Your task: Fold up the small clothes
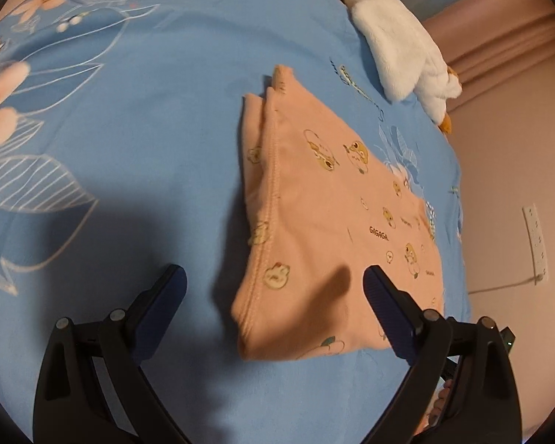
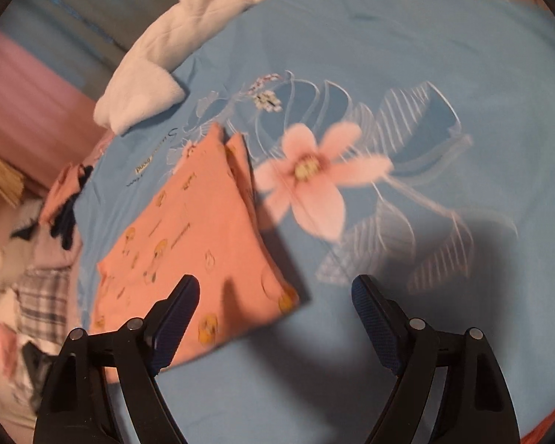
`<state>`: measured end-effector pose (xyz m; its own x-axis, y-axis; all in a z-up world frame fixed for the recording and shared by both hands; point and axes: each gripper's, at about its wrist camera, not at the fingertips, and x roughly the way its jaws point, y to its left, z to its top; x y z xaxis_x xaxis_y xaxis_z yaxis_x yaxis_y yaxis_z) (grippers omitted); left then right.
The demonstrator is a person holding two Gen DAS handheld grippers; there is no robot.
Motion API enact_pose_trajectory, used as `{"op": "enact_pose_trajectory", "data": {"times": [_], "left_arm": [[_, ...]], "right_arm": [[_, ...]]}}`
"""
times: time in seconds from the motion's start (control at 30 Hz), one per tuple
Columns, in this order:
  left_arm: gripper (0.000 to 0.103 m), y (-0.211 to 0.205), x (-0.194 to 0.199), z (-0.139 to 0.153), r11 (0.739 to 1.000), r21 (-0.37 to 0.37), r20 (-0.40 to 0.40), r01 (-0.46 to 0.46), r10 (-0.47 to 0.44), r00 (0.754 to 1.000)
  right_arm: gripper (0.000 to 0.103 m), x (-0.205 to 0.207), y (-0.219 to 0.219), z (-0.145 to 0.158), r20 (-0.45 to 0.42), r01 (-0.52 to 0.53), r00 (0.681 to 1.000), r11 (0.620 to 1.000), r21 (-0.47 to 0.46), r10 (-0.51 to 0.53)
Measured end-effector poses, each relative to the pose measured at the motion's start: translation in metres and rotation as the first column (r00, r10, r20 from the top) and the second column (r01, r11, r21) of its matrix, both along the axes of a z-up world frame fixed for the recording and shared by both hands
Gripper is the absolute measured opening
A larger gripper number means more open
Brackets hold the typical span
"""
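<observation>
Peach garment lies folded on the blue bedsheet; left gripper and right gripper are spread wide, empty. Edges should be squared before the garment is left.

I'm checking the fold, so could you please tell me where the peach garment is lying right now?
The peach garment lies folded on the blue bedsheet, just ahead of both open grippers, with the white plush toy beyond it near the bed's edge.

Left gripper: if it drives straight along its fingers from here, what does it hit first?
Most likely the folded orange garment. The left gripper stands open, nothing between its fingers, and the garment's near corner lies just ahead in that gap, flat on the blue bedsheet. Depth is unclear, so it might reach the sheet first.
</observation>
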<state>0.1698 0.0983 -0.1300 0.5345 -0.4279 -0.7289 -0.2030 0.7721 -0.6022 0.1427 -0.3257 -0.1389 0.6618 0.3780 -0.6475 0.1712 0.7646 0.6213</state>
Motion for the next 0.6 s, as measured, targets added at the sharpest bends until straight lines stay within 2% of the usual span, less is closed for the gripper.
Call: {"op": "enact_pose_trajectory", "data": {"times": [0.13, 0.2, 0.3, 0.33, 0.37, 0.4, 0.43, 0.47, 0.5, 0.53, 0.6], "left_arm": [[0.093, -0.003, 0.011, -0.003, 1.000, -0.003, 0.009, 0.003, -0.003, 1.000], [0.089, -0.004, 0.017, -0.004, 1.000, -0.007, 0.016, 0.006, -0.006, 1.000], [0.068, -0.007, 0.027, -0.007, 1.000, -0.019, 0.018, 0.014, -0.013, 1.000], [0.051, -0.009, 0.031, -0.010, 0.999, -0.033, 0.008, 0.020, -0.020, 1.000], [0.044, -0.010, 0.033, -0.012, 0.999, -0.044, -0.002, 0.019, -0.019, 1.000], [0.041, -0.012, 0.034, -0.013, 0.999, -0.043, -0.001, 0.005, -0.005, 1.000], [0.030, -0.014, 0.033, -0.012, 1.000, -0.030, 0.003, -0.003, 0.003, 1.000], [0.024, -0.016, 0.032, -0.012, 1.000, -0.019, 0.007, -0.009, 0.009, 1.000], [0.022, -0.017, 0.030, -0.011, 1.000, -0.022, 0.014, -0.021, 0.021, 1.000], [0.019, -0.017, 0.028, -0.009, 0.999, -0.025, 0.019, -0.029, 0.029, 0.999], [0.018, -0.018, 0.023, -0.001, 0.999, -0.024, 0.027, -0.035, 0.036, 0.999]], "right_arm": [[0.085, 0.014, 0.014, -0.006, 0.036, -0.047, 0.998, 0.994, 0.096, 0.044], [0.085, 0.027, 0.024, -0.009, 0.066, -0.058, 0.996, 0.993, 0.100, 0.052], [0.082, 0.044, 0.031, -0.012, 0.105, -0.067, 0.993, 0.993, 0.095, 0.057], [0.077, 0.052, 0.033, -0.012, 0.108, -0.060, 0.993, 0.994, 0.095, 0.050], [0.073, 0.056, 0.034, -0.014, 0.116, -0.054, 0.992, 0.994, 0.099, 0.042], [0.060, 0.061, 0.034, -0.015, 0.117, -0.048, 0.993, 0.993, 0.105, 0.036], [0.046, 0.069, 0.035, -0.018, 0.105, -0.049, 0.994, 0.992, 0.115, 0.036], [0.040, 0.076, 0.037, -0.020, 0.095, -0.054, 0.995, 0.991, 0.126, 0.042], [0.027, 0.078, 0.037, -0.021, 0.080, -0.055, 0.996, 0.991, 0.122, 0.045], [0.021, 0.077, 0.037, -0.020, 0.074, -0.053, 0.996, 0.993, 0.103, 0.046], [0.017, 0.067, 0.038, -0.007, 0.106, -0.073, 0.992, 0.995, 0.069, 0.065]]}}
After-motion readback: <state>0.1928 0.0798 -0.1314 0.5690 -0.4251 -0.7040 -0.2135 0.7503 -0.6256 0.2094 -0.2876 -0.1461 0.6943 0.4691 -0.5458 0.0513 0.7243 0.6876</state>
